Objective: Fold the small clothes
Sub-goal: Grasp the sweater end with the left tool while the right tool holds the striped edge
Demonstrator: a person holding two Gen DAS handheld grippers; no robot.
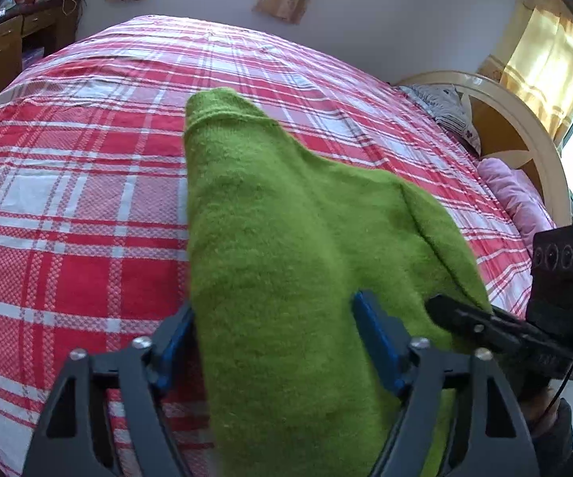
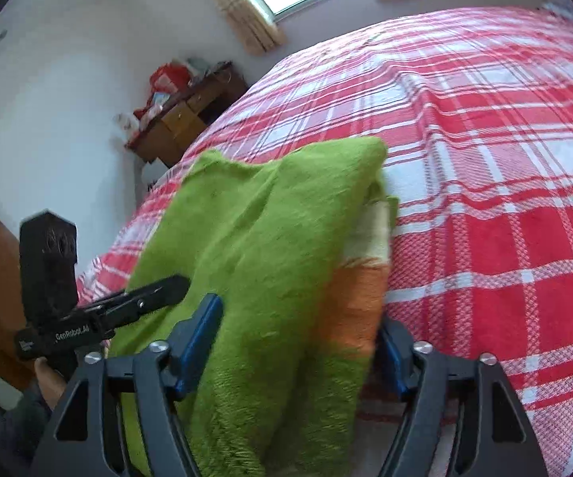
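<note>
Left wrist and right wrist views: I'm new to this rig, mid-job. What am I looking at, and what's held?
There is no robot arm. A person holds a two-finger gripper in each hand, and a fisheye camera on each looks along its fingers. The black arms and blue pads at the bottom of the left view are the left gripper; those in the right view are the right gripper. Each view catches the other gripper at its edge. The surface is a bed with a red plaid sheet. A green sweater, striped orange and cream on one side, runs between both grippers' jaws, which stand wide. I cannot tell whether the pads press on it.
</note>
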